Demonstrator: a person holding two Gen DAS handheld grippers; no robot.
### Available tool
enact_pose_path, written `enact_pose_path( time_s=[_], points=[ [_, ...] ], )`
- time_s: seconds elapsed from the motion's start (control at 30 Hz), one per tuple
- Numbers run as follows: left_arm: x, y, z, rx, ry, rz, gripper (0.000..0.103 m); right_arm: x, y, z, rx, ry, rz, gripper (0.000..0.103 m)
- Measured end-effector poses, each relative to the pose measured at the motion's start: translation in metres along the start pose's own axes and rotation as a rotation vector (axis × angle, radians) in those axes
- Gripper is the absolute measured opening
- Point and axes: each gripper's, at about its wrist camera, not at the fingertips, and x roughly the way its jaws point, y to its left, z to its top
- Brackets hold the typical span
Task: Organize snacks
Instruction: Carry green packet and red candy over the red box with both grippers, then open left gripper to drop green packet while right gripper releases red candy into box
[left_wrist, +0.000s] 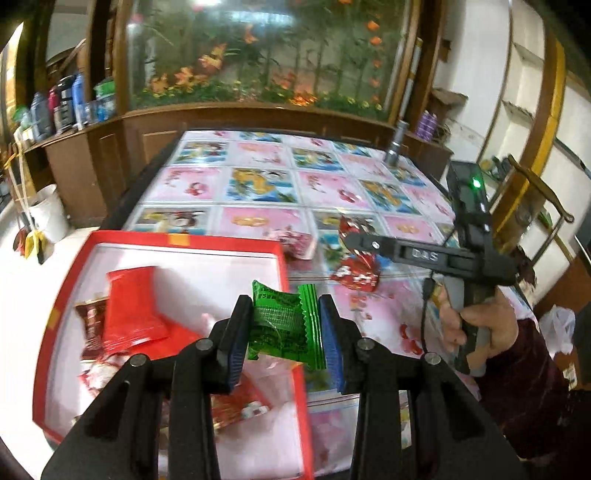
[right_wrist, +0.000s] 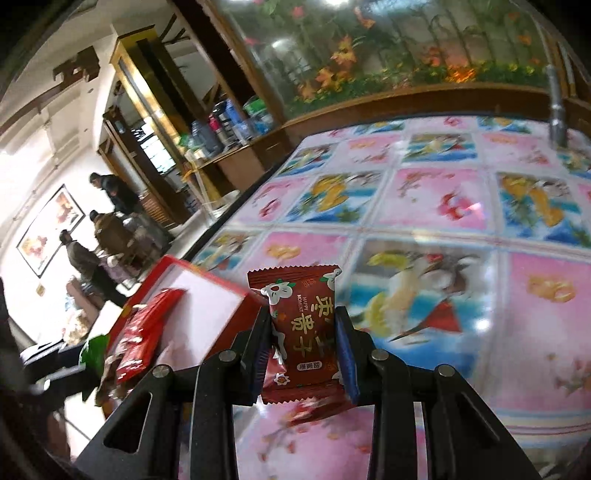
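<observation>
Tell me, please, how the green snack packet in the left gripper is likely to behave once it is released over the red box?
The green packet looks like thin crinkled foil, so probably light and floppy. Its wrapper bends between the left gripper pads, suggesting it deforms easily. Being flat, it should likely land in the red box without rolling.

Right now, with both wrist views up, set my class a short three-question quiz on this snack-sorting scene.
1. True or false: the left tool is closed on a green packet.
2. What does the right tool hold: (a) a blue bottle, (b) a dark red packet, (c) nothing?
3. Fill in: the bright red packet lies inside the red ____.

Key
1. True.
2. b.
3. Box; it sits on the patterned table.
</observation>
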Motion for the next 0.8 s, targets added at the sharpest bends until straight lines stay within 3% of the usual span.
enact_pose_path(
  time_s=[0.3,0.57,0.8],
  points=[
    [-0.010,0.039,-0.010,-0.086,-0.017,0.061,0.034,0.028,0.053,-0.012,-0.002,0.055,0.187,0.033],
    [-0.013,0.060,-0.023,-0.127,-0.012,0.125,0.034,0.060,0.104,-0.024,-0.047,0.110,0.272,0.033],
    [-0.012,0.071,-0.027,-0.159,-0.003,0.144,0.034,0.073,0.117,-0.030,-0.070,0.145,0.275,0.035]
  ],
)
